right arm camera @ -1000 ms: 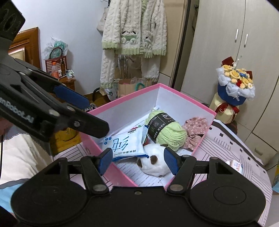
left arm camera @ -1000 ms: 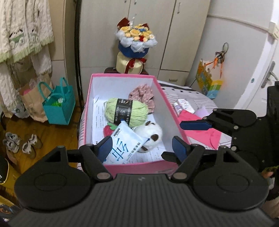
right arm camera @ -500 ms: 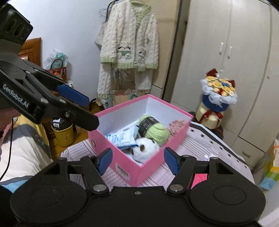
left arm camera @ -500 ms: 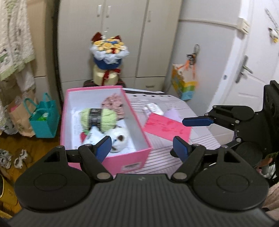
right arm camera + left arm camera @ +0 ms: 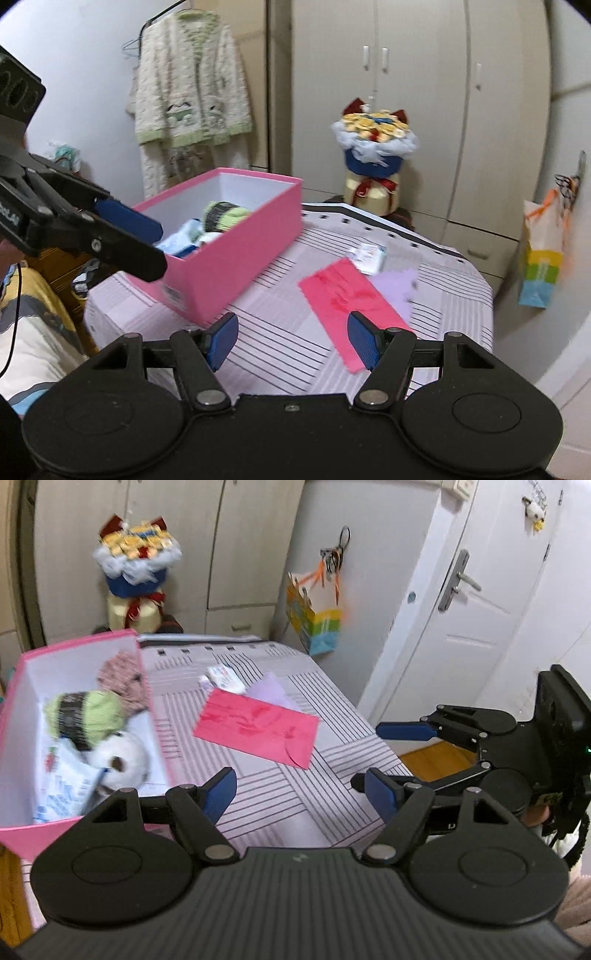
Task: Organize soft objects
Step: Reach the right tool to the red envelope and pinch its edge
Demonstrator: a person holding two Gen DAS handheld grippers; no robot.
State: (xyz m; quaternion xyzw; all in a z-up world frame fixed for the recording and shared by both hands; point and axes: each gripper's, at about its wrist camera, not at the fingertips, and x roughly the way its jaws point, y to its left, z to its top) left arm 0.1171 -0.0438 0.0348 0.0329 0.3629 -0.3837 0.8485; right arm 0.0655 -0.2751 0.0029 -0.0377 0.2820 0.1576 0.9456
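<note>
- The pink box (image 5: 22,834) sits on the left part of the striped table (image 5: 295,805); its long axis runs away from you.
- Inside the pink box lie the green yarn skein (image 5: 86,718), the white plush toy (image 5: 120,757), a blue-and-white packet (image 5: 61,790) and a pinkish fabric piece (image 5: 120,675), so I judge the soft things are gathered.
- Right of the box, a red envelope (image 5: 258,731) lies flat.
- Your left gripper (image 5: 301,794) and right gripper (image 5: 291,341) stand partly open and hold nothing.
</note>
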